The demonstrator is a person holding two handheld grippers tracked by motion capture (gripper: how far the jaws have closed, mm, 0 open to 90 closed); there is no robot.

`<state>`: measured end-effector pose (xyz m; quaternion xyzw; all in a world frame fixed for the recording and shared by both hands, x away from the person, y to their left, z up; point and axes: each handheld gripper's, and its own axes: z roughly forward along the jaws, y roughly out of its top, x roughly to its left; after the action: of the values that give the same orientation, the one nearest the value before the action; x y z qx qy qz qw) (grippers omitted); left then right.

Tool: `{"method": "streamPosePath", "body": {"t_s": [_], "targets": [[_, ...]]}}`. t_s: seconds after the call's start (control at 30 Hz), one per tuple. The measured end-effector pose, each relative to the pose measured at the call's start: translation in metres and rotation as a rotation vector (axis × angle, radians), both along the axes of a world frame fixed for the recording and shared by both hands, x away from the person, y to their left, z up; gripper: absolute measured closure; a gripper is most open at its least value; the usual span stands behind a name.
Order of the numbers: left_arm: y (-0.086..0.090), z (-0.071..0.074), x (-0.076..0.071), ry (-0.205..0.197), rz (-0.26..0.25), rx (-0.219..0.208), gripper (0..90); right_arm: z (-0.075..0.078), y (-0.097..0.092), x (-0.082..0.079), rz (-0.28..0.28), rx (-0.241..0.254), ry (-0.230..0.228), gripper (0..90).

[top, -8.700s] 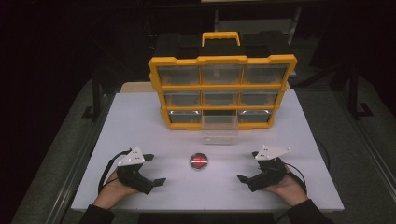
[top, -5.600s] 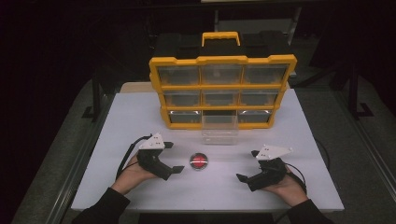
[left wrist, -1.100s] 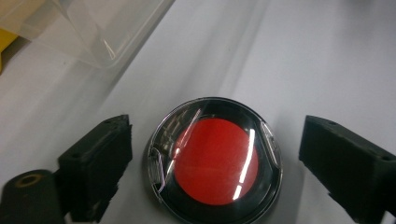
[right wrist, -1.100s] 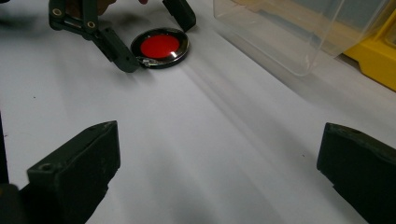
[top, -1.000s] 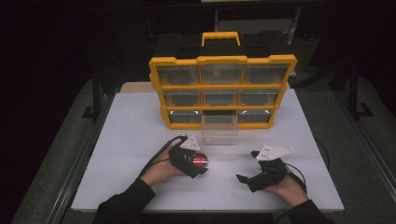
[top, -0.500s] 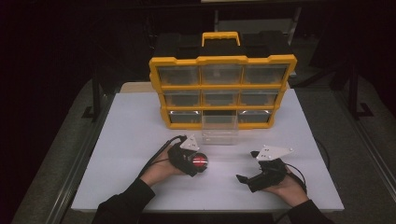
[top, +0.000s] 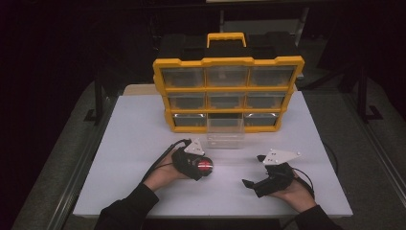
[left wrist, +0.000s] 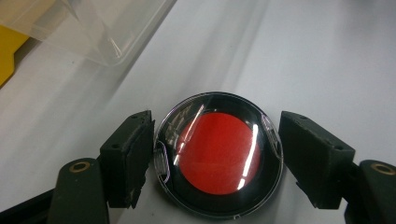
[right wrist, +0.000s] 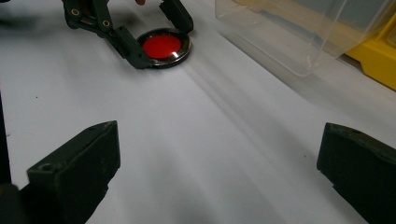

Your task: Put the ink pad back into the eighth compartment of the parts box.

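Observation:
A round red disc in a clear-lidded black case (top: 205, 166) (left wrist: 217, 154) (right wrist: 162, 45) lies flat on the white table (top: 139, 134). My left gripper (top: 203, 168) (left wrist: 217, 140) has just been closing its jaws with the disc between them, and both pads now touch the case's rim on either side. My right gripper (top: 253, 170) (right wrist: 219, 158) rests on the table to the right of the disc, open with bare table between its jaws.
A yellow drawer organizer (top: 229, 93) stands at the back of the table. Its clear bottom-middle drawer (top: 225, 134) (left wrist: 93, 28) (right wrist: 289, 32) is pulled out, just behind the disc. Dark floor surrounds the table edges.
The left gripper came from the table's left side to the disc, and its jaws closed in on the case. The right gripper has not moved.

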<state>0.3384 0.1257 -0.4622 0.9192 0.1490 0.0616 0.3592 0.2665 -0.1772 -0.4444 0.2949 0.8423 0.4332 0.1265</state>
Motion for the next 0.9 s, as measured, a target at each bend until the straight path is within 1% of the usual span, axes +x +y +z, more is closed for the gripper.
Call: {"method": "streamPosePath", "body": {"t_s": [0.6, 0.9], "targets": [[0.0005, 0.0008, 0.0006, 0.003, 0.0, 0.002, 29.5, 0.0001, -0.0002, 0.0, 0.001, 0.001, -0.001, 0.0], [0.0042, 0.0028, 0.0024, 0.015, 0.014, -0.008, 29.5, 0.0001, -0.0001, 0.0, 0.002, 0.002, 0.0, 0.0]]}}
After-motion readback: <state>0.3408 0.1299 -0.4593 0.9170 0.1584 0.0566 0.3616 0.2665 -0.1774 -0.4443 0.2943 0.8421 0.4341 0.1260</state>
